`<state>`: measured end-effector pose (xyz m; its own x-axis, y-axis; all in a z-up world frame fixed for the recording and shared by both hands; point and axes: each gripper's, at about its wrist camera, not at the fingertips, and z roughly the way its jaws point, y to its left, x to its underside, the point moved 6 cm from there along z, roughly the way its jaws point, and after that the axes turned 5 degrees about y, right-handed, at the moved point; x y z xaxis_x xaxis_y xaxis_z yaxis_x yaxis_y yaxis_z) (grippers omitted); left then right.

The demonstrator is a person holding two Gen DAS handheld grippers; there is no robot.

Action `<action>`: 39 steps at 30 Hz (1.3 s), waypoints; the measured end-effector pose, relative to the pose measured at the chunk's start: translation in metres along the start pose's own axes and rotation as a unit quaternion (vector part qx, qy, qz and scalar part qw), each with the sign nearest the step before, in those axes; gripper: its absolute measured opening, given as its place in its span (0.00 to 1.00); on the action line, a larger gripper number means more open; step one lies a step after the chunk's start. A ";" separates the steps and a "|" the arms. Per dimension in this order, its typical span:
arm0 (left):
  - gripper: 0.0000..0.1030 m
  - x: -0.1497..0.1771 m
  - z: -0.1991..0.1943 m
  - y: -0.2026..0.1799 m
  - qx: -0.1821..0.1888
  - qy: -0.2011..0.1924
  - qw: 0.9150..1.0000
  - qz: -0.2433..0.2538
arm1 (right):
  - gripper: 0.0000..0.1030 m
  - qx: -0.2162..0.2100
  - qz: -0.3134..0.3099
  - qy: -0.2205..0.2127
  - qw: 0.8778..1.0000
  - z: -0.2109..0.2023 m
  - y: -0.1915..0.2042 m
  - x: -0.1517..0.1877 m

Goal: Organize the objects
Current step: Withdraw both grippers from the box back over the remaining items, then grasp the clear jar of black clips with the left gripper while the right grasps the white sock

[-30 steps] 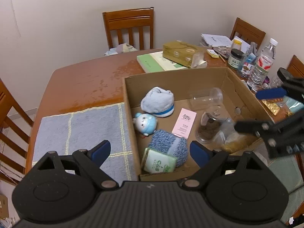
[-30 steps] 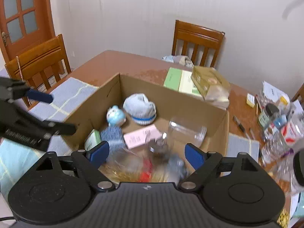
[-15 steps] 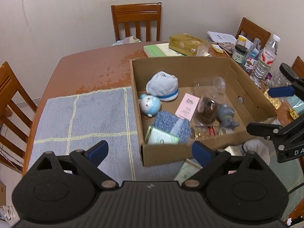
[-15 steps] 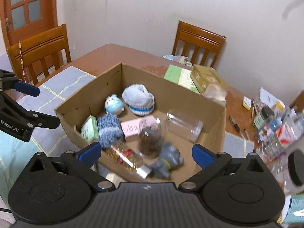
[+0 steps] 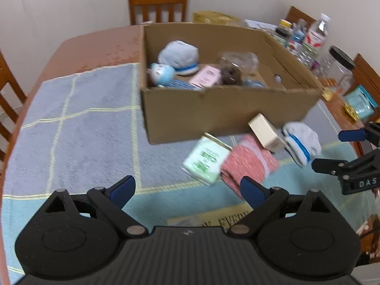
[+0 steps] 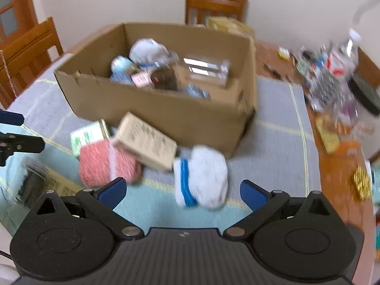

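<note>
A: In the left wrist view, where do things lie?

B: The left gripper [image 5: 187, 187] hangs over the blue checked mat [image 5: 78, 118], its jaws spread wide with nothing between them; they have just been opening. Ahead of its right finger lie a green-and-white packet [image 5: 205, 160] and, touching it, a pink rolled cloth [image 5: 249, 161]. A beige box [image 5: 264, 130] leans on that cloth, and a white sock roll with a blue band [image 5: 301, 142] lies just beside the box. All four sit on the mat in front of the cardboard box [image 5: 213, 111], which holds a blue plush toy [image 5: 161, 72], a pink card [image 5: 206, 77] and other blurred items. The right gripper [image 5: 337, 147] enters at the right edge, near the sock roll.

A: And the right wrist view?

B: The right gripper [image 6: 182, 191] is also wide open and empty, its jaws having just been opening. The white sock roll [image 6: 204, 178] lies between the lines of its fingers, slightly ahead of the tips and untouched. The pink cloth [image 6: 104, 163] sits ahead of the left finger, under the beige box [image 6: 144, 140]; the green packet [image 6: 86, 136] lies behind it, against the cardboard box [image 6: 166, 114]. The left gripper [image 6: 11, 130] shows at the left edge.
</note>
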<state>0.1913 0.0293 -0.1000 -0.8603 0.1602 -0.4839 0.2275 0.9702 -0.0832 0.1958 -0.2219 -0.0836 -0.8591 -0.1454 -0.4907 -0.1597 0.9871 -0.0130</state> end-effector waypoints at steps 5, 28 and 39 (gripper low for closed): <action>0.92 0.011 0.009 -0.009 0.028 0.007 0.999 0.016 | 1.00 0.002 0.036 0.013 0.999 0.004 -0.007 0.018; 0.92 0.063 0.012 -0.017 0.059 0.083 0.985 0.138 | 1.00 -0.011 0.036 0.037 0.999 0.020 -0.010 0.037; 0.82 0.069 0.024 -0.017 0.019 0.066 0.987 0.148 | 1.00 -0.026 0.005 0.030 0.999 0.040 -0.019 0.040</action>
<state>0.1392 0.0198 -0.1530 -0.8053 0.4596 -0.3744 0.4917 0.8707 0.0113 0.1838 -0.2434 -0.1378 -0.8884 -0.1401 -0.4372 -0.1741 0.9840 0.0384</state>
